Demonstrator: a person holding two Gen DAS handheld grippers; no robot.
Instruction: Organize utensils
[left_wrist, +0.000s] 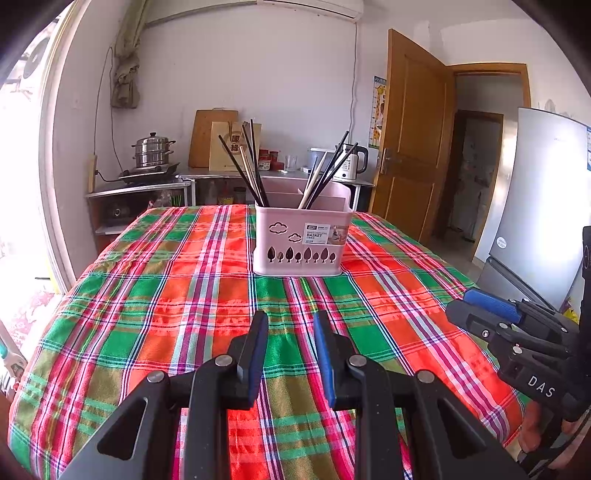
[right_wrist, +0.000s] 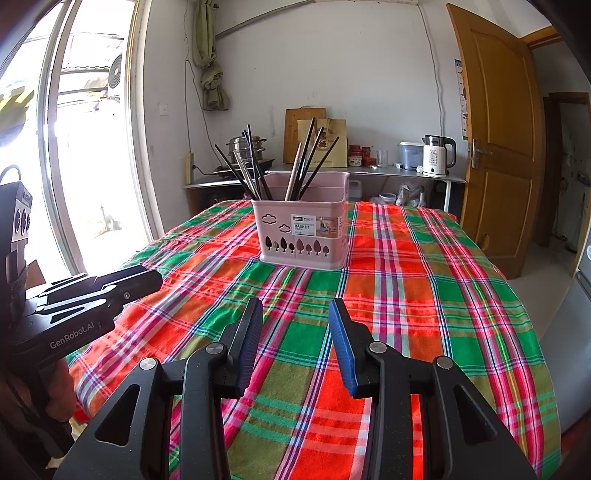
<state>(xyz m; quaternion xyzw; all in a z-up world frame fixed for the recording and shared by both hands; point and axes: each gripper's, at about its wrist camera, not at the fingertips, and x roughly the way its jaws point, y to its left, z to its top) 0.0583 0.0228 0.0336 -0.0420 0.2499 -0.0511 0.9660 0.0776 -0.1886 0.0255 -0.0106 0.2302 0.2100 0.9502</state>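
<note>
Pink basket (left_wrist: 301, 240) of upright chopsticks (left_wrist: 251, 170) stands dead ahead of my left claw (left_wrist: 290, 325) and right claw (right_wrist: 295, 312), both apart, empty.

We log a pale pink utensil basket (left_wrist: 301, 243) with dark tree cut-outs, black and cream chopsticks (left_wrist: 251, 170), red, green and olive plaid tablecloth (left_wrist: 166, 314), black grippers with blue pads (right_wrist: 341, 343), white kettle (right_wrist: 437, 157), brown door (right_wrist: 498, 140).
</note>
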